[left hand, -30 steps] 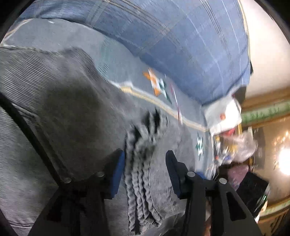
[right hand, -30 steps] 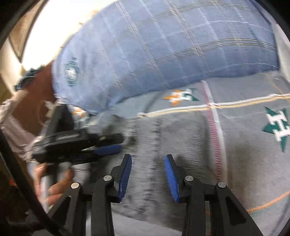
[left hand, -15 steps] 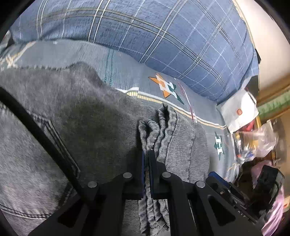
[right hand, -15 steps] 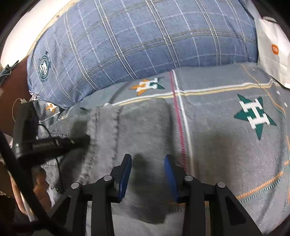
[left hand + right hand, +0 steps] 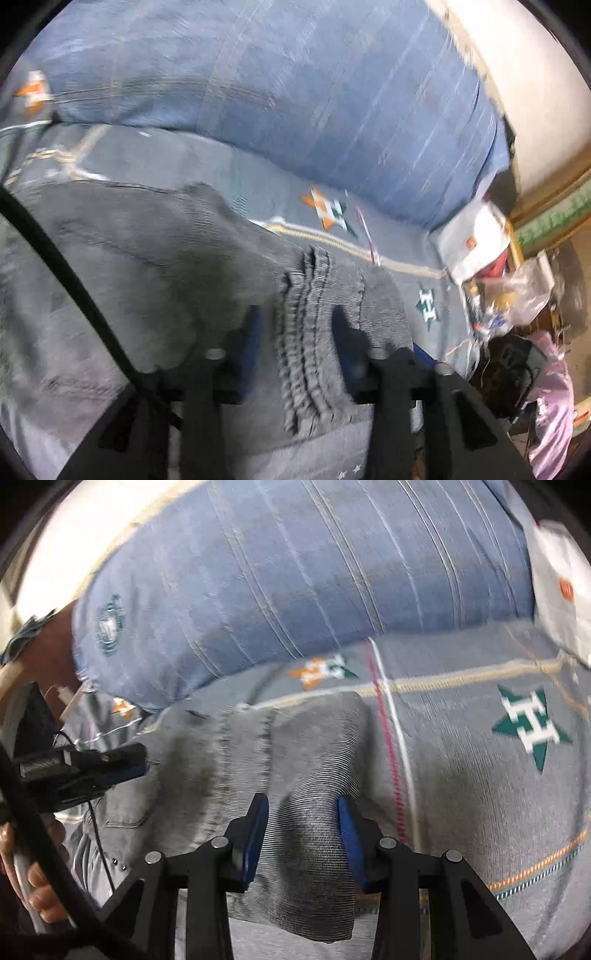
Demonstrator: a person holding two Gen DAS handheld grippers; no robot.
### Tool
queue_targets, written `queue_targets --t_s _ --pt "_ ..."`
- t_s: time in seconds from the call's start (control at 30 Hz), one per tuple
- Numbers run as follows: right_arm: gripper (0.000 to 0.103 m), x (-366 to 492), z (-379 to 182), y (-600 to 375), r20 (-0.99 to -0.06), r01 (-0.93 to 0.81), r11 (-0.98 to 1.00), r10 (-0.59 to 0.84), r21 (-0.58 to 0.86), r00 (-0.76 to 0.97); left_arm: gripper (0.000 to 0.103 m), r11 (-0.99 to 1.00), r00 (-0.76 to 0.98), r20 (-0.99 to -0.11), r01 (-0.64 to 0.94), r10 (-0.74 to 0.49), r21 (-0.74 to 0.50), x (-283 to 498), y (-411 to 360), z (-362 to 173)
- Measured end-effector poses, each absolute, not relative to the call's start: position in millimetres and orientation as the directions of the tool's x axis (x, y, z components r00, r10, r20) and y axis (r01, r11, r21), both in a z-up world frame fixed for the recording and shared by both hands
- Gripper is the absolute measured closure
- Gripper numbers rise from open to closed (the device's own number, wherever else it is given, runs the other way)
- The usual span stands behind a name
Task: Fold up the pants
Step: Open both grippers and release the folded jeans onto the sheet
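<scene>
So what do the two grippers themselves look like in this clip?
Both are matte black. The right gripper has two angular fingers with blue pads and round silver bolts. The left gripper matches but is blurred. A thick black cable crosses its view.

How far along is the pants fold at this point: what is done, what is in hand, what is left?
Done: the grey pants lie on the bedsheet with their hems stacked, so one fold looks made. In hand: nothing; the left gripper is opening over the hems, and the right gripper is open above the cloth. Left: probably another fold, though most of the pants is out of view.
</scene>
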State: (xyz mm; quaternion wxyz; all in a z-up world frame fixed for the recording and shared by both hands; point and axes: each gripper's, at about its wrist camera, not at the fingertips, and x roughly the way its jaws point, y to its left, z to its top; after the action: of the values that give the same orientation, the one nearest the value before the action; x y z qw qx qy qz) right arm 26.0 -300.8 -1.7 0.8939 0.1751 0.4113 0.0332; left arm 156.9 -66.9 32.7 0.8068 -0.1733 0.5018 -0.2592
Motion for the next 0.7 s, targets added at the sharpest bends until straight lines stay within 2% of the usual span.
queue_targets --t_s 0.07,0.13,0.3,0.37,0.5,0.57,0.63,0.7 --pt "0.061 25 3 -284 -0.72 0.025 0.948 0.224 0.318 0.657 0.056 0.83 0.408 -0.727 0.194 -0.552 -0.522 142 -40 31" --pt "0.061 25 3 -268 -0.736 0.01 0.972 0.17 0.234 0.655 0.056 0.838 0.452 -0.722 0.119 -0.523 -0.533 128 -9 24" --pt "0.061 27 -17 -263 -0.832 0.154 0.986 -0.037 0.058 0.554 0.056 0.831 0.509 -0.724 -0.03 -0.466 -0.556 114 54 6" --pt "0.061 21 -18 -264 -0.835 0.18 0.983 -0.063 0.043 0.547 0.056 0.806 0.51 -0.718 -0.077 -0.474 -0.587 117 75 -1" --pt "0.061 -4 19 -259 -0.725 0.138 0.975 0.034 0.176 0.688 0.056 0.79 0.514 -0.704 -0.081 -0.49 -0.608 120 75 -5" --pt "0.06 -4 33 -247 -0.685 0.037 0.964 0.159 0.262 0.711 0.056 0.803 0.505 -0.711 -0.057 -0.489 -0.593 121 68 -4" --pt "0.057 0 30 -224 -0.69 -0.063 0.955 0.255 0.291 0.677 0.056 0.814 0.493 -0.716 -0.026 -0.494 -0.58 120 56 -3" --pt "0.057 4 17 -208 -0.715 -0.113 0.953 0.287 0.282 0.638 0.056 0.823 0.491 -0.72 -0.009 -0.491 -0.567 118 49 -2"
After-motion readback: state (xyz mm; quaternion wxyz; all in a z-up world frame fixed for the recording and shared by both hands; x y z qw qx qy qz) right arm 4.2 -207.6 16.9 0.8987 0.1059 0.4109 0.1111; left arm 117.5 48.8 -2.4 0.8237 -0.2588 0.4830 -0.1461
